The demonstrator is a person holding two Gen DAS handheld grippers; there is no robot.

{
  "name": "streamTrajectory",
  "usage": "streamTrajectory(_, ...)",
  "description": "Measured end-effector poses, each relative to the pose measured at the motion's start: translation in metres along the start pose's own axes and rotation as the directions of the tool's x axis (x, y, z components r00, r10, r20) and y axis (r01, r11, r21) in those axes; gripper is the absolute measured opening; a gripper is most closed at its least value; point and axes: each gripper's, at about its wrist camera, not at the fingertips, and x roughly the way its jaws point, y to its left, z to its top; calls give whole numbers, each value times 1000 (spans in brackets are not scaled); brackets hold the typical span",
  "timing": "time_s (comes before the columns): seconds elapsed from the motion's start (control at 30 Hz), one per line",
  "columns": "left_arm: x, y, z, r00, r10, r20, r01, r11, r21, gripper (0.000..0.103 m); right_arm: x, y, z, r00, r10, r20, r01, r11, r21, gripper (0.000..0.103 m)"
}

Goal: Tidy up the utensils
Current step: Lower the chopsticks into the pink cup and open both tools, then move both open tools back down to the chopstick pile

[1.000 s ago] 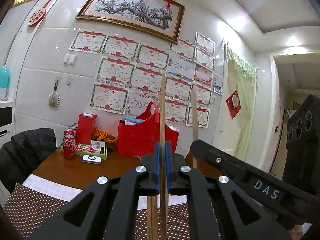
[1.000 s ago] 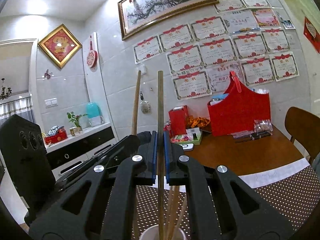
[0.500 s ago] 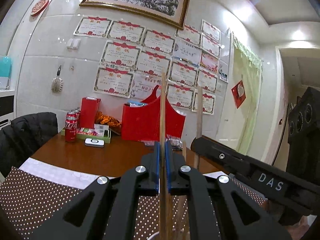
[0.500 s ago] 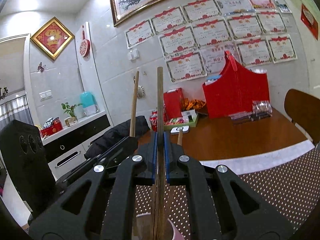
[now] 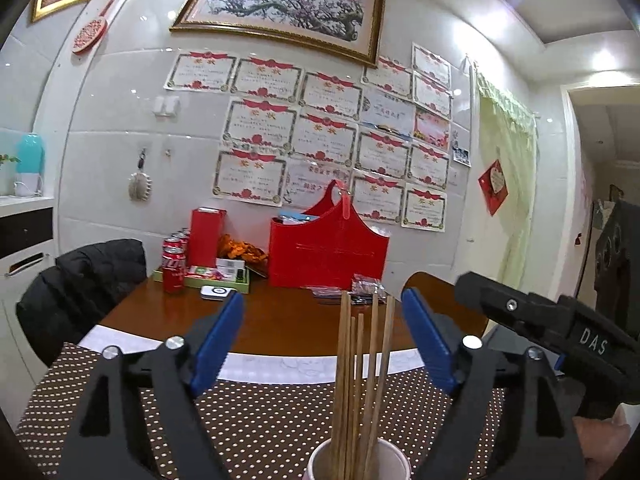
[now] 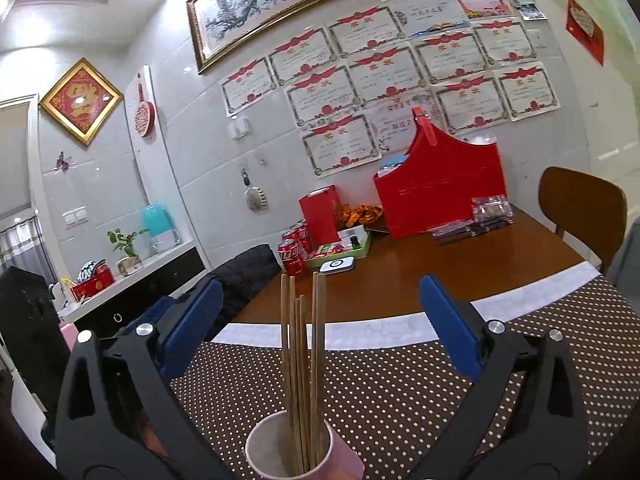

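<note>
Both grippers' jaws have just been opening and now stand wide, nothing pinched. Chopsticks stand upright in the cup, dead ahead between right gripper pads; left gripper equally near. We retreat straight back.

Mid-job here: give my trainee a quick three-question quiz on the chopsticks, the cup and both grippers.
1. True or false: the chopsticks stand upright in the cup.
2. Which describes the left gripper? A) shut on a chopstick B) open, pads clear of the chopsticks C) holding the cup
3. Fill in: the right gripper is ____.

Key: 1 true; 2 B, its jaws have just opened; 3 open, its jaws have just opened too, with chopsticks between but untouched.
</note>
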Motion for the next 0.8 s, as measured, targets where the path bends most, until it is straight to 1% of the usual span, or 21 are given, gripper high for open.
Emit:
streamTrajectory(0.07,-9,-2,5,999,30,-15,-30,1000,9,88,-7,2,1,1000,-18,-4,18,1000,-5,97)
streamTrajectory(0.2,-24,-10,8,993,101,-68,-97,993,62,90,-23,4,-1,998,-48,-33,47,999,-10,97)
streamTrajectory(0.3,-41,-13,7,987,130,-91,-123,989,82,90,-37,9,-7,995,-75,-61,73,997,-23,97)
streamTrajectory(0.43,-66,-16,5,982,156,-108,-146,985,90,91,-60,15,-16,991,-91,-95,88,996,-32,97)
streamTrajectory(0.53,-86,-19,3,980,159,-122,-147,984,98,91,-77,18,-22,986,-105,-127,101,994,-34,97)
streamTrajectory(0.6,-100,-22,1,975,177,-133,-162,980,111,91,-89,21,-27,983,-114,-147,110,993,-35,97)
streamTrajectory(0.8,-127,-29,-9,963,194,-186,-171,977,131,91,-121,30,-39,971,-147,-186,136,988,-72,97)
